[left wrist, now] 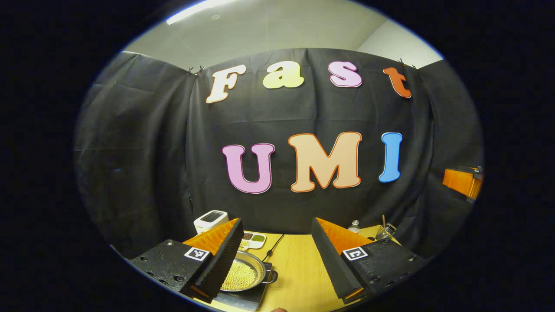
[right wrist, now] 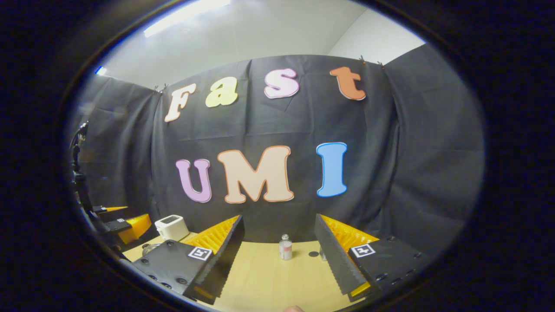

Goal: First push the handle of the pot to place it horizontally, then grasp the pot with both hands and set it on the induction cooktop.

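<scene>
Left gripper view is showing the left gripper [left wrist: 277, 255] hanging above the wooden table [left wrist: 299, 264], jaws apart and gripping nothing; the pot [left wrist: 243, 272] of yellow beads is sitting on the induction cooktop [left wrist: 245, 297], partly behind the left finger. Right gripper view is showing the right gripper [right wrist: 279, 255] hovering with jaws apart, a small bottle [right wrist: 285, 248] standing between its fingers farther off.

Light comes from a ceiling strip lamp [left wrist: 197, 9] at the upper left in both views; it is overexposed to plain white. The ceiling is bright, the lower frame dimmer. The desk [left wrist: 299, 268] is evenly lit with soft shadows. Fisheye distortion bends straight lines toward the edges. The right gripper view looks hazier, and its left rim is smeared with a blue fringe.
</scene>
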`<move>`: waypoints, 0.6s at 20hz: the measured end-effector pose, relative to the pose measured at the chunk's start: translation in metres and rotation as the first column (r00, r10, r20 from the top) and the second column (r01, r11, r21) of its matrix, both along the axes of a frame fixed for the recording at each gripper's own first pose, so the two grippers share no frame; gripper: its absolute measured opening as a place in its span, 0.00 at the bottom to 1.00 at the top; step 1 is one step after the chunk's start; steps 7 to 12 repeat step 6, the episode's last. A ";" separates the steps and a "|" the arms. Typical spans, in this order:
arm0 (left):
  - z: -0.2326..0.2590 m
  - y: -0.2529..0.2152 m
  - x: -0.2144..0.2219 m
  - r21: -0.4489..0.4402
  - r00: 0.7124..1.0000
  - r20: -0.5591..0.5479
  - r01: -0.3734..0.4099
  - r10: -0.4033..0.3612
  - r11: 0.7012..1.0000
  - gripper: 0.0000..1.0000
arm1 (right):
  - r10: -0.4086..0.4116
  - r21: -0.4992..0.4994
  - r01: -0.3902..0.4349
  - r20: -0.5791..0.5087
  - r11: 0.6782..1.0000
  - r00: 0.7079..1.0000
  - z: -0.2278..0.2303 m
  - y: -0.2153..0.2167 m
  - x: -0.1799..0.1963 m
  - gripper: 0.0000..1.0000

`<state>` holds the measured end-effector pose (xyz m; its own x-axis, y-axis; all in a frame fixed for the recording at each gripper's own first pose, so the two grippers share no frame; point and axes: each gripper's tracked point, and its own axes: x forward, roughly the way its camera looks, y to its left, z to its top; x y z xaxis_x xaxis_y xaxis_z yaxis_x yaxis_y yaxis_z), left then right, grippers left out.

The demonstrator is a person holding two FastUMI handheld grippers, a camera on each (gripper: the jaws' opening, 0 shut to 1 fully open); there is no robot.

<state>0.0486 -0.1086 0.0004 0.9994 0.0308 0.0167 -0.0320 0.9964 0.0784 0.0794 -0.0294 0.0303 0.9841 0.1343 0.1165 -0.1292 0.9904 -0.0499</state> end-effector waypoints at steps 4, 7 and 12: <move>-0.010 -0.044 -0.014 -0.038 1.000 -0.013 0.016 -0.016 0.999 0.95 | -0.005 0.018 0.004 0.052 1.000 0.999 0.007 -0.044 -0.022 0.93; -0.016 -0.061 -0.018 -0.055 0.999 -0.036 0.022 -0.024 0.998 0.94 | -0.030 0.020 0.029 0.055 0.999 0.998 0.005 -0.068 -0.029 1.00; -0.016 -0.061 -0.018 -0.055 0.999 -0.036 0.022 -0.024 0.998 0.94 | -0.030 0.020 0.029 0.055 0.999 0.998 0.005 -0.068 -0.029 1.00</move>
